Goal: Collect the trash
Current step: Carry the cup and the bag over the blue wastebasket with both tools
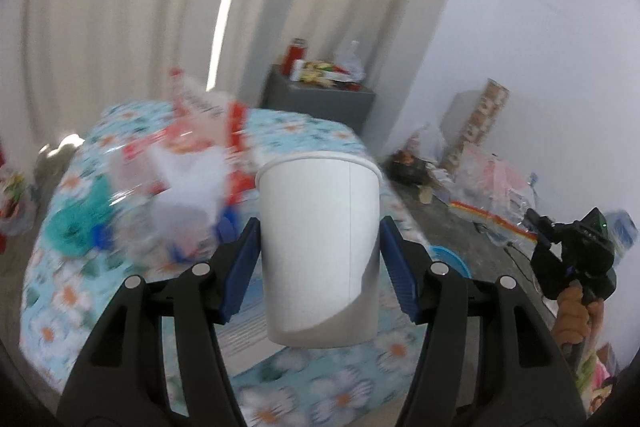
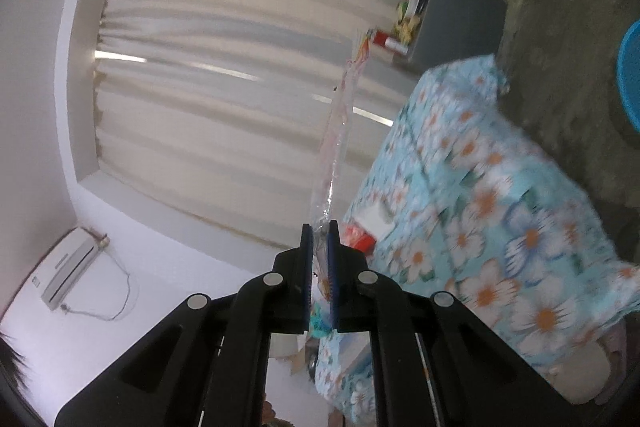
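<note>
My left gripper (image 1: 318, 251) is shut on a white paper cup (image 1: 320, 247) and holds it upright above the floral tablecloth (image 1: 64, 307). Left of the cup, a clear plastic bag with red print (image 1: 188, 163) hangs blurred over the table with trash inside. My right gripper (image 2: 320, 247) is shut on the edge of that clear plastic bag (image 2: 340, 123), which stretches away from the fingers. The right gripper also shows in the left wrist view (image 1: 576, 255), far right, held in a hand.
A grey cabinet (image 1: 320, 103) with bottles and packets stands by the cream curtain (image 1: 120, 7). Bags and clutter (image 1: 480, 179) lie along the right wall. A blue basin (image 1: 450, 261) sits on the floor. An air conditioner (image 2: 68, 263) hangs on the wall.
</note>
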